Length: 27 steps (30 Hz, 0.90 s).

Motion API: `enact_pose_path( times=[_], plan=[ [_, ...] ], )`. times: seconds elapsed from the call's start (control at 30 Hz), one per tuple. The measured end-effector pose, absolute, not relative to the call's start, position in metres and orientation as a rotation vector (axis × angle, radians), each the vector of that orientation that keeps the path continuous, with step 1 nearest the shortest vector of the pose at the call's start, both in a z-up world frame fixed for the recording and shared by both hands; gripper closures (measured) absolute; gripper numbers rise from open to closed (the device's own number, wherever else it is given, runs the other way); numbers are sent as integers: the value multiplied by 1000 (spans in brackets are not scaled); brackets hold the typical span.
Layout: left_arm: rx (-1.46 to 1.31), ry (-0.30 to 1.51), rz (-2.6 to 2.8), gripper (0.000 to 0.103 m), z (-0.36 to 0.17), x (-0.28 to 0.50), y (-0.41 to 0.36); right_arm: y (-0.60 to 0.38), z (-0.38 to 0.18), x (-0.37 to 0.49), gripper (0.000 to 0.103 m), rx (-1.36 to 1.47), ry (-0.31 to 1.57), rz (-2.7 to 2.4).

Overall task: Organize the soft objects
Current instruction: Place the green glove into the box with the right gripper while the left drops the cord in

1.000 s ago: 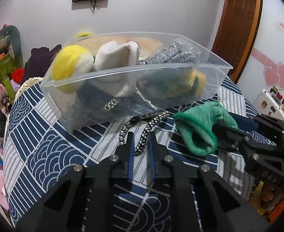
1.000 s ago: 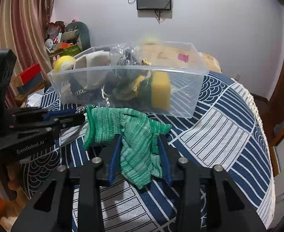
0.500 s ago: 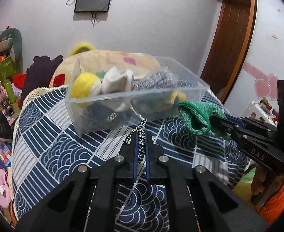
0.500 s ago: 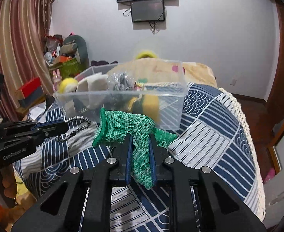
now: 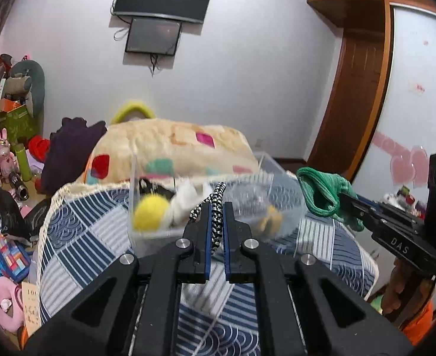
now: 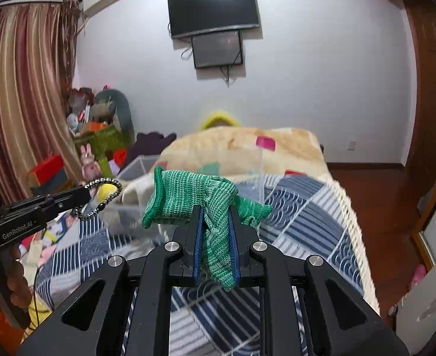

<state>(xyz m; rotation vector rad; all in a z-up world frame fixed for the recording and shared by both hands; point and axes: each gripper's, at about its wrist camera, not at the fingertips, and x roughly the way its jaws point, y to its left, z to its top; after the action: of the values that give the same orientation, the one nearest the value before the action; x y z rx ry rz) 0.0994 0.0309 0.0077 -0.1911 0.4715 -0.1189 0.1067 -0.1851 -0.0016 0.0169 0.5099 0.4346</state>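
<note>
Gripping braided cord [image 5: 216, 207], green glove [image 6: 200, 201] pinched

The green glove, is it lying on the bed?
No, the right hand-held gripper holds the glove up off the bed.

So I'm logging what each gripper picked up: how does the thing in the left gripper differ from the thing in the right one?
The left gripper holds a thin black-and-white braided cord; the right gripper holds a broad green knit glove. The cord curls into a narrow loop; the glove flops over the fingers as a wide fold with an open cuff. The cord is speckled two-tone, the glove mottled green. Both are limp, pinched between shut jaws, and lifted above the patterned bedspread.
</note>
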Motion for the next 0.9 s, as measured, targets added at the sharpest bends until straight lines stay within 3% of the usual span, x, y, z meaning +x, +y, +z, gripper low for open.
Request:
enact_pose_path(
  times=[0.4,0.9],
  plan=[
    [-203,494,-115,98,2,149,22,-173,12,137,89,44,471,433],
    [-156,615,-144,97,-38,187,13,-146,-26,162,89,-27,587,415]
  ],
)
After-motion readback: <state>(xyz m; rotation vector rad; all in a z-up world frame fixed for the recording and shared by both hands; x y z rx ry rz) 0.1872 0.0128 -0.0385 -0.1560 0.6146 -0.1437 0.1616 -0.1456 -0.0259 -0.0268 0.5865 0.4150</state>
